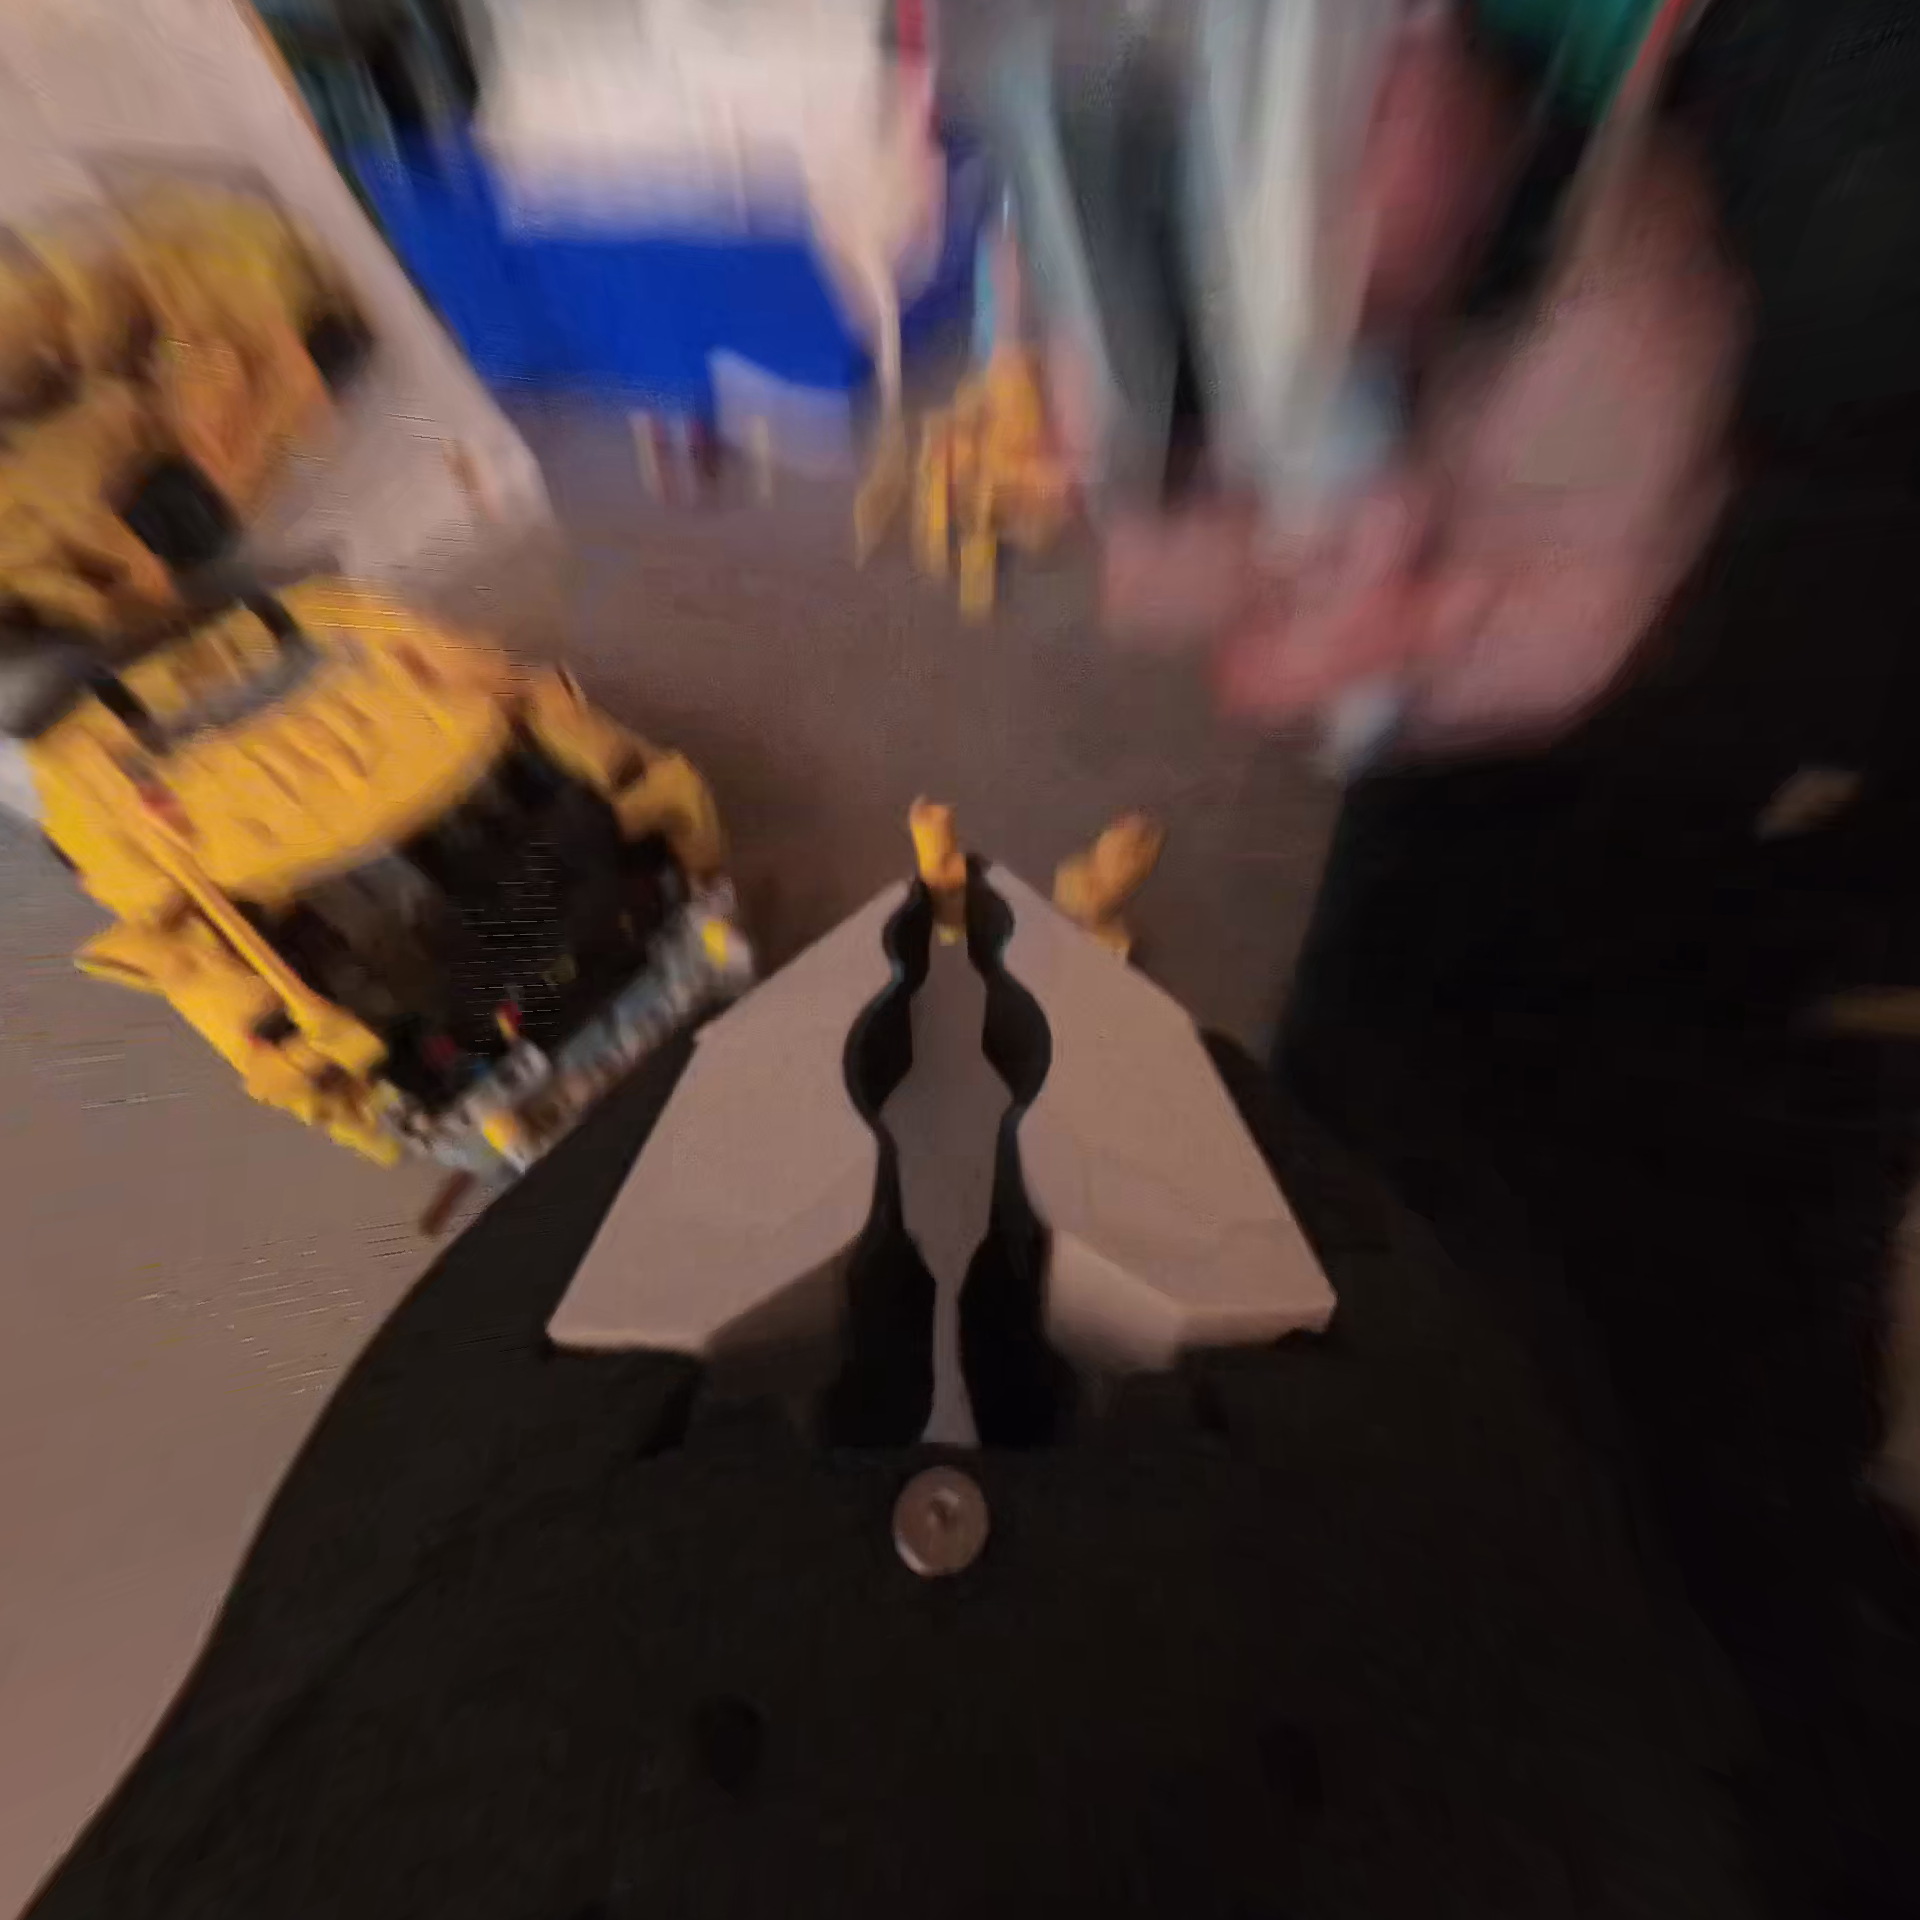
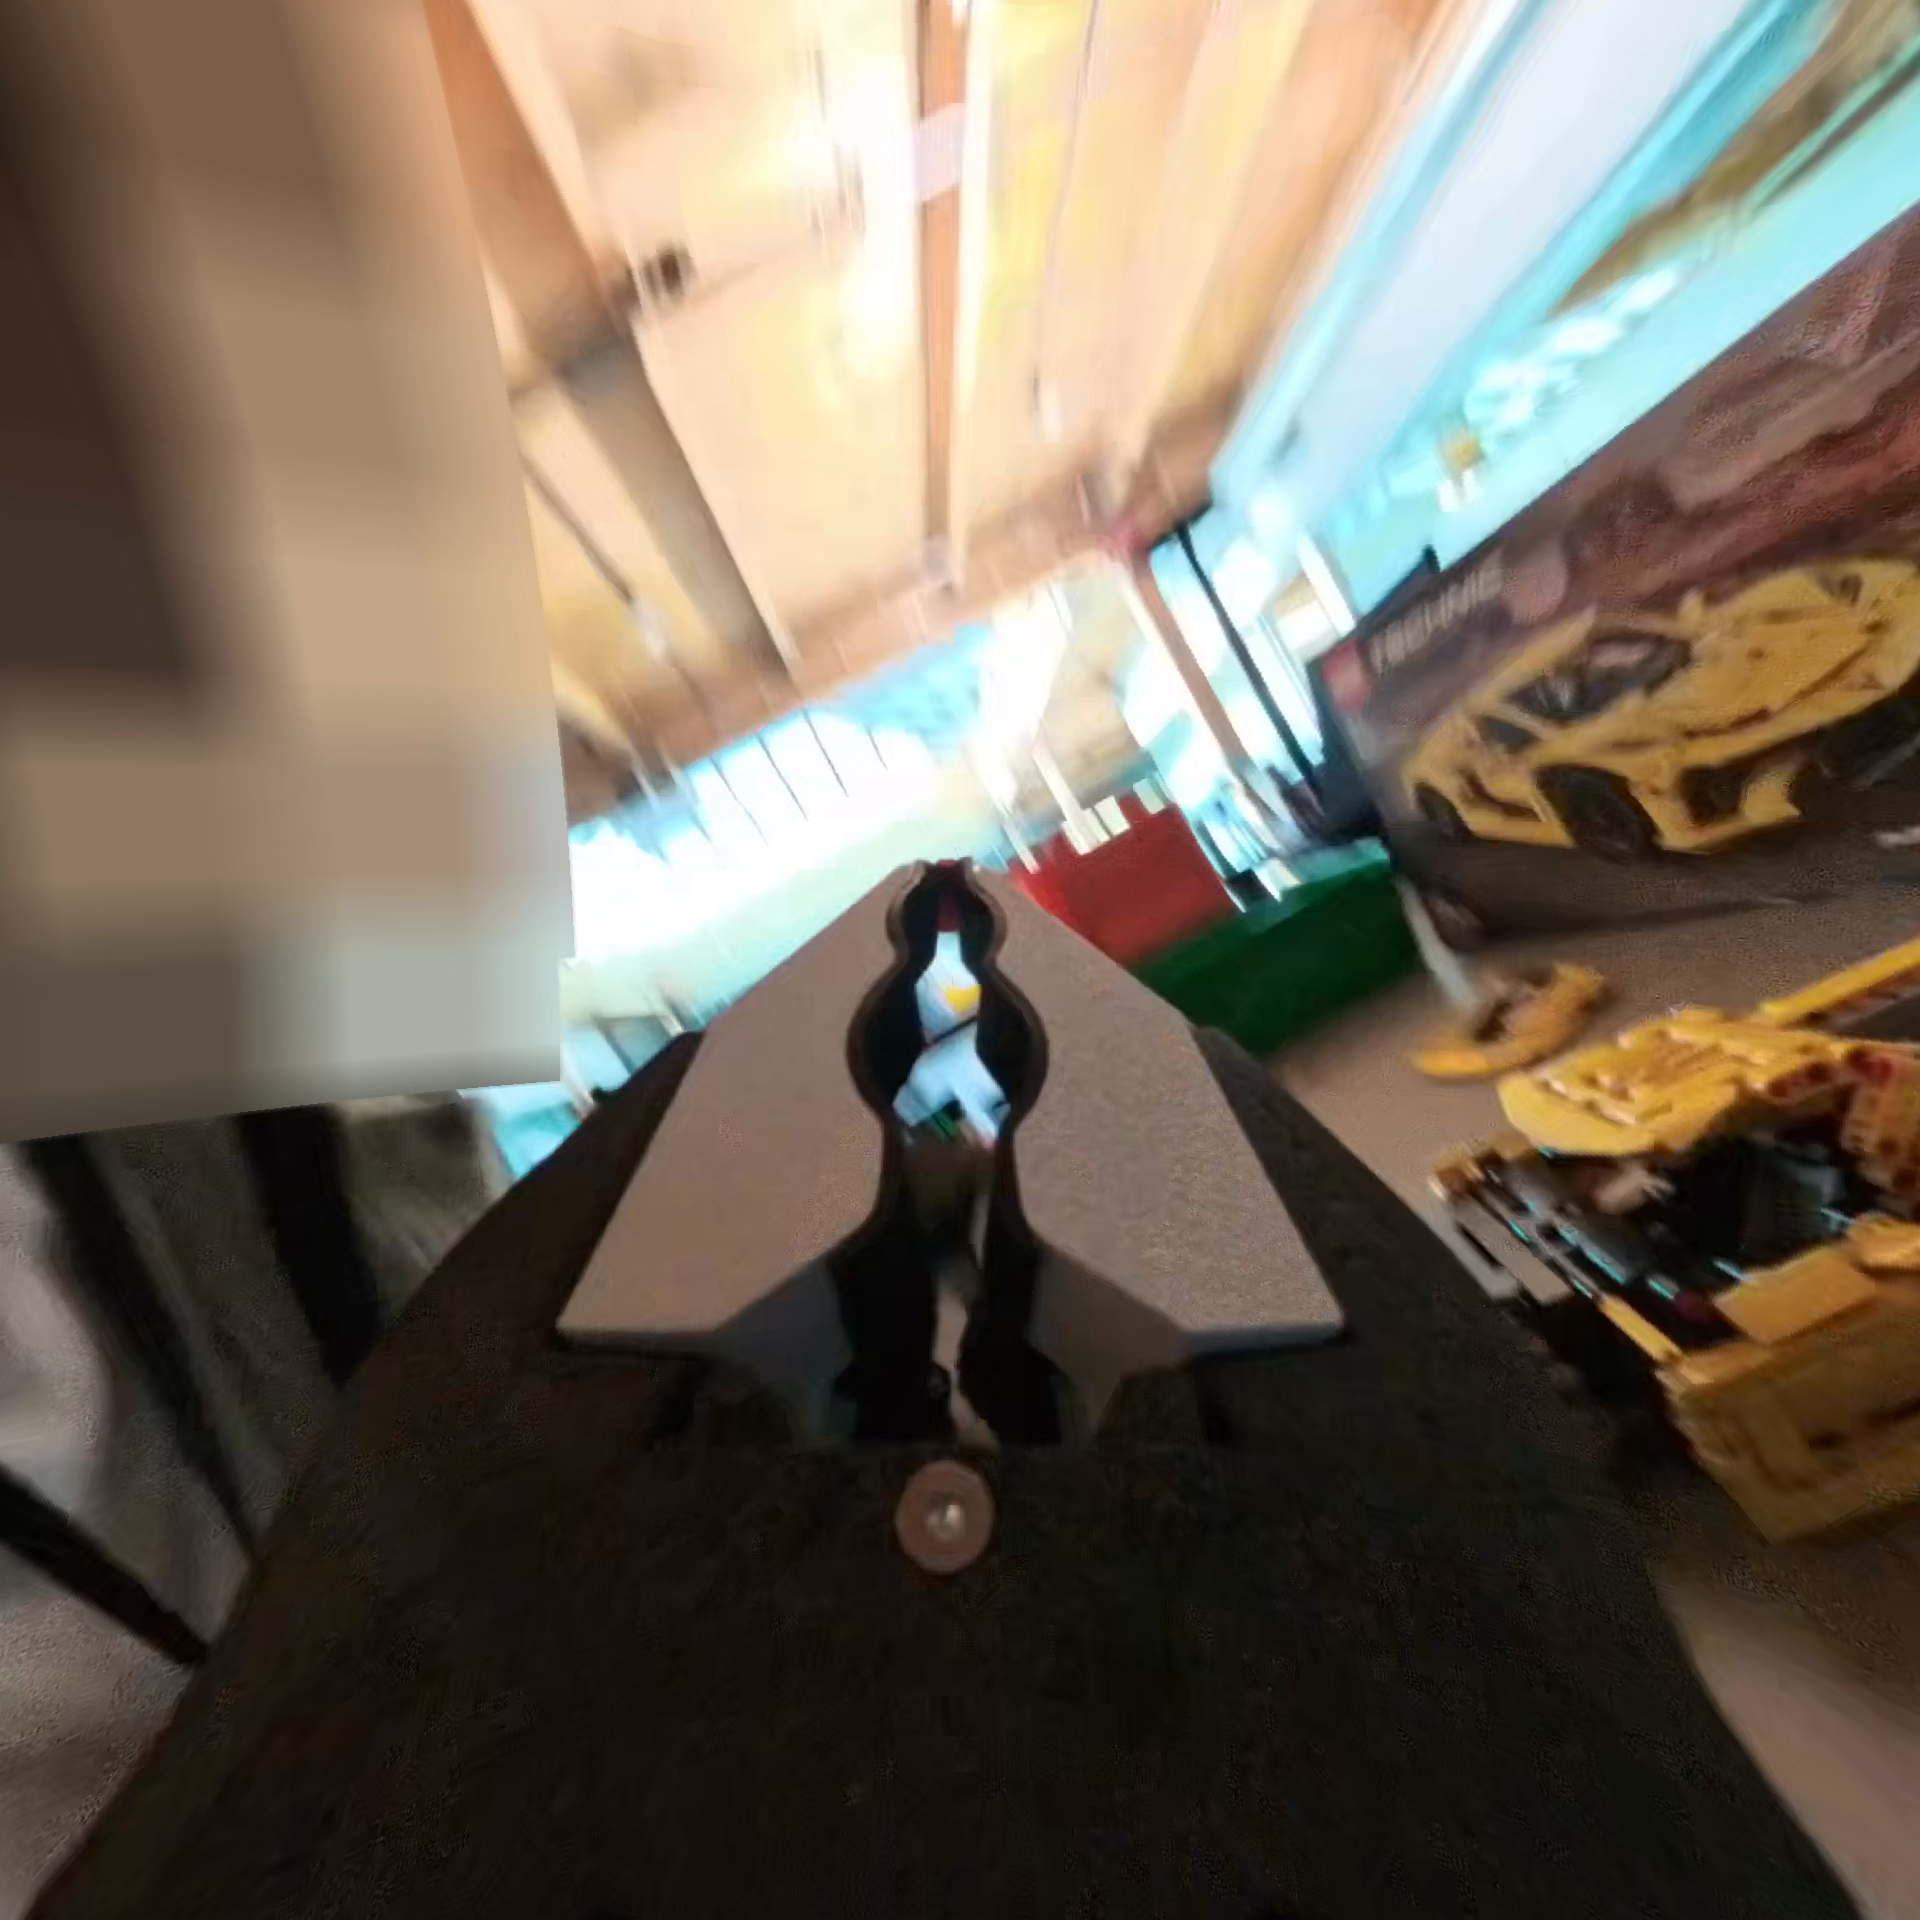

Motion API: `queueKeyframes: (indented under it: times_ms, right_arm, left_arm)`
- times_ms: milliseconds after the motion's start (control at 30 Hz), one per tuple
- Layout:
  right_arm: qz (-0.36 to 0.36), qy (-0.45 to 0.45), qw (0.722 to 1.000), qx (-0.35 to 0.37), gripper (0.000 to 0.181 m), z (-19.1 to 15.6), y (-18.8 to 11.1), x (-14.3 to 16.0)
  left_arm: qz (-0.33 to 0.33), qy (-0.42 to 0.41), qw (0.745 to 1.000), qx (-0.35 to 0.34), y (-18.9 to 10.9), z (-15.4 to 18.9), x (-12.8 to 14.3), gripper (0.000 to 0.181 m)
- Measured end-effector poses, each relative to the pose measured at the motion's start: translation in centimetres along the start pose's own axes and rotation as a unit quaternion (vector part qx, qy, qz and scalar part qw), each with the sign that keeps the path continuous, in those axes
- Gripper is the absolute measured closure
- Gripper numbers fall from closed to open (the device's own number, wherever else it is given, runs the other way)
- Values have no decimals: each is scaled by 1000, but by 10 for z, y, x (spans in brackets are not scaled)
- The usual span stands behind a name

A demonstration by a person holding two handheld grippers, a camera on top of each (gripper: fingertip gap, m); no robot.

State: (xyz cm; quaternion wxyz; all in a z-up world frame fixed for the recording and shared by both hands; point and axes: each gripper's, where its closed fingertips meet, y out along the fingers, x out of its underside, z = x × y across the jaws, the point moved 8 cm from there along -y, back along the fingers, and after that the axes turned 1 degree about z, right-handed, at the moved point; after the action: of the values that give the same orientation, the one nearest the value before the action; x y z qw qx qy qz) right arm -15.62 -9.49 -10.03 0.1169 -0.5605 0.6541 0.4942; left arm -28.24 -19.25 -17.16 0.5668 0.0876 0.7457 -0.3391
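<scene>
Both views are motion-blurred. In the left wrist view my left gripper (image 1: 948,883) is shut on a small yellow brick piece (image 1: 938,847) that sticks out past the tips. A second small yellow piece (image 1: 1107,873) lies just right of the tips. A half-built yellow brick car (image 1: 343,894) sits on the table to the left. In the right wrist view my right gripper (image 2: 945,888) has its tips together and is raised above the table. A red speck shows at its tips; I cannot tell whether it is held. The yellow car (image 2: 1714,1195) lies to its right.
A person's hand (image 1: 1507,540) holds something at the right, with more yellow parts (image 1: 987,468) beyond and a blue box (image 1: 644,281) at the back. A printed box picturing a yellow car (image 2: 1662,707), loose curved yellow pieces (image 2: 1507,1018), and red (image 2: 1132,883) and green (image 2: 1278,956) blocks stand nearby.
</scene>
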Motion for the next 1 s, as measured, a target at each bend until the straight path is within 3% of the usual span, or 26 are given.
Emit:
queueKeyframes:
  times_ms: [33,100,133,167,200,233,300,333,400,567,667,767,833,900,1000]
  right_arm:
    - [41,39,998,8,179,12,-13,-11]
    - [51,72,995,44,180,30,-33,-25]
    - [26,57,996,56,180,31,-37,-36]
    - [-28,-2,994,110,179,33,-42,-47]
    - [-93,-92,973,192,179,39,-51,-58]
    - [-165,-175,930,279,180,49,-65,-68]
    - [-283,-254,810,446,178,70,-108,-91]
    - [-299,-263,768,501,178,75,-130,-102]
    - [-355,-209,719,559,178,83,-167,-111]
    - [-344,-161,725,574,162,91,-197,-118]
    - [-325,-175,724,583,153,79,-204,-135]
    - [-230,-196,767,566,154,51,-195,-155]
    - [-131,-193,815,530,155,29,-183,-150]
    - [-26,-194,853,484,158,11,-175,-126]
    - [66,-222,845,481,164,-4,-183,-86]
  left_arm:
    - [2,30,1000,0,3,8,-4,175]
    - [78,10,997,10,-8,8,-18,175]
    - [64,-15,998,15,-7,3,-13,175]
    - [57,-26,998,24,-7,2,-12,175]
    - [63,-20,997,30,-8,4,-13,175]
    - [65,-6,997,35,-7,7,-14,175]
    - [54,10,998,43,-4,11,-12,175]
    - [54,6,997,47,-3,10,-11,175]
    - [52,-13,997,56,-1,6,-9,174]
    - [64,-36,995,63,-1,2,-11,174]
    - [63,-108,987,104,9,-5,-22,174]
    - [80,-219,953,194,32,-12,-53,174]
    - [20,-220,958,184,67,-24,-69,174]
    - [-71,-160,969,171,114,-30,-79,174]
    - [-143,-118,963,194,188,-28,-98,174]
